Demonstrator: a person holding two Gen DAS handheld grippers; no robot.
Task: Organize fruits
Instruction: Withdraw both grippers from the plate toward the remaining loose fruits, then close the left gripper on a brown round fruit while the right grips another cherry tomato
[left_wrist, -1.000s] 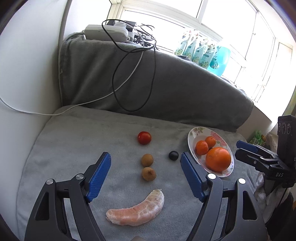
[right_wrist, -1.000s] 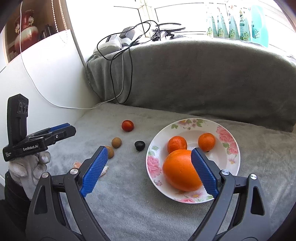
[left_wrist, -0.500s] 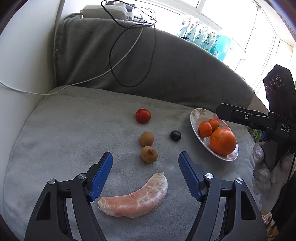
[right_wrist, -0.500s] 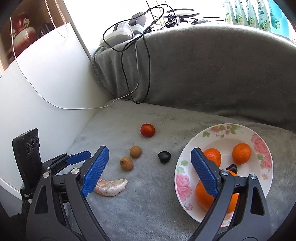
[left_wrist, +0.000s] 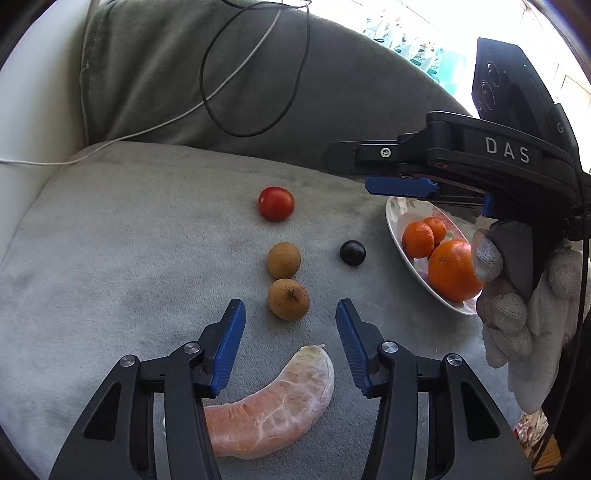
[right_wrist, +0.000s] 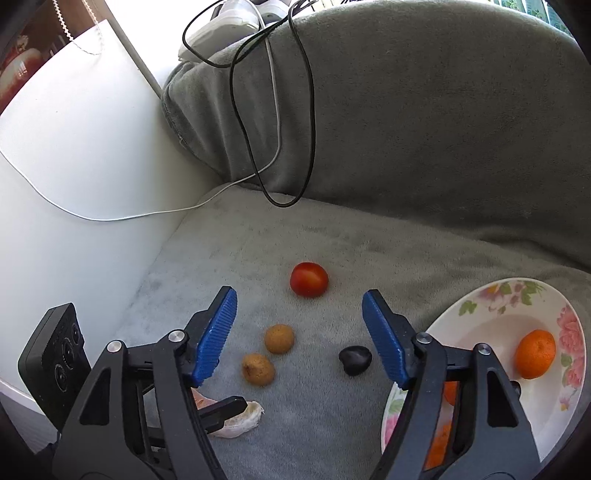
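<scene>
Left tongs (left_wrist: 290, 339) closing over pomelo segment (left_wrist: 273, 406), right tongs (right_wrist: 299, 339) closing, empty

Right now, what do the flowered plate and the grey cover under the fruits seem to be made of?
The plate looks like glazed ceramic, perhaps porcelain: white, glossy, with printed pink flowers and a thin smooth rim. The grey cover looks like soft plush or fleece fabric: matte, with short pile that shows brushed marks and folds.

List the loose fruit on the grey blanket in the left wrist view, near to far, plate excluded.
Peeled pomelo segment → nearer brown longan → farther brown longan → red cherry tomato. The dark grape lies level with the farther longan, so it is left out.
</scene>
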